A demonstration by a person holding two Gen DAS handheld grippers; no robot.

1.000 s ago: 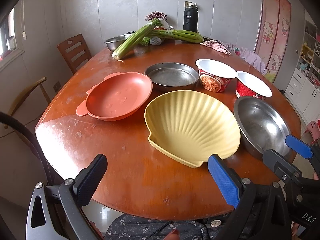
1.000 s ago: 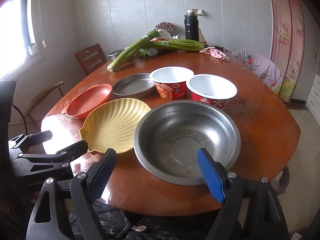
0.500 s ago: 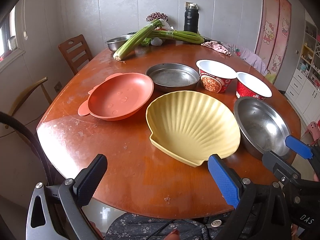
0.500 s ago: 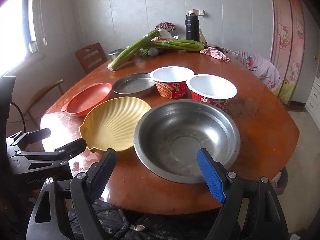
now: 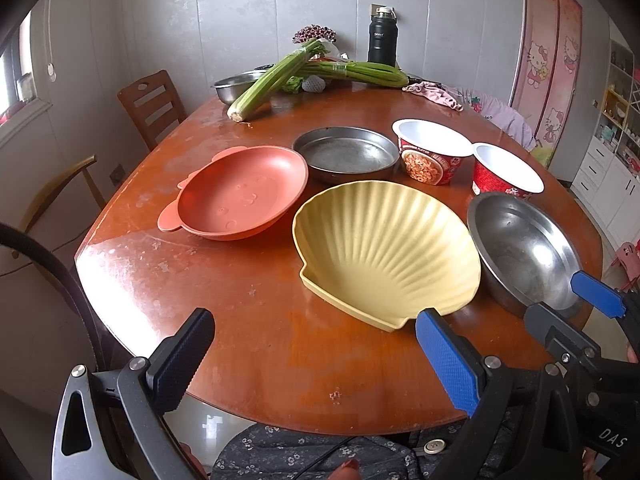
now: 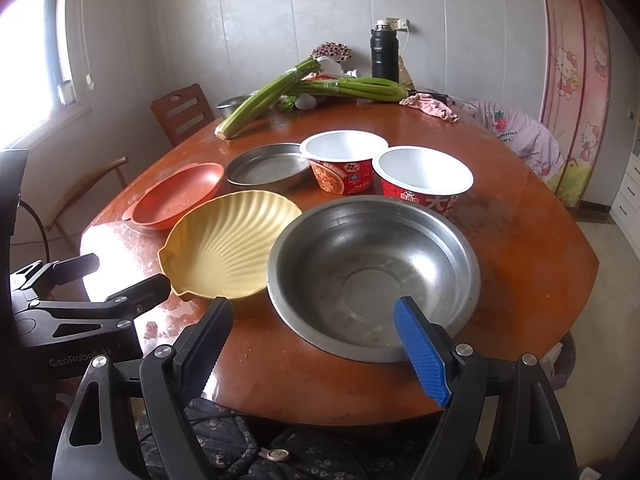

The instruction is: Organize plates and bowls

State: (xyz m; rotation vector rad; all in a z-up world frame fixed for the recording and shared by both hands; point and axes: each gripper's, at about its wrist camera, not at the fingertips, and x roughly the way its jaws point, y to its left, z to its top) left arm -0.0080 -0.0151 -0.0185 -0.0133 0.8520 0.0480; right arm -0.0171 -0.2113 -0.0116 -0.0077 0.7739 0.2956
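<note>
On the round wooden table [image 5: 260, 340] lie a yellow shell-shaped plate [image 5: 384, 252] [image 6: 232, 248], an orange bear-eared plate [image 5: 240, 194] [image 6: 176, 196], a flat steel pan [image 5: 346, 154] [image 6: 268, 168], a large steel bowl [image 5: 524, 252] [image 6: 372, 272] and two red-and-white paper bowls [image 5: 434, 156] [image 5: 506, 174]. My left gripper [image 5: 316, 356] is open and empty above the table's near edge, before the yellow plate. My right gripper [image 6: 312, 344] is open and empty over the steel bowl's near rim.
At the far side lie celery bunches [image 5: 280, 74], a small steel bowl [image 5: 234, 88], a black flask [image 5: 383, 42] and a pink cloth [image 5: 434, 94]. Wooden chairs [image 5: 154, 108] stand to the left. White cabinets [image 5: 612, 176] stand to the right.
Both grippers have drifted slightly; the table and dishes sit a little lower and nearer in view. Both stay open and empty. No dish has moved.
</note>
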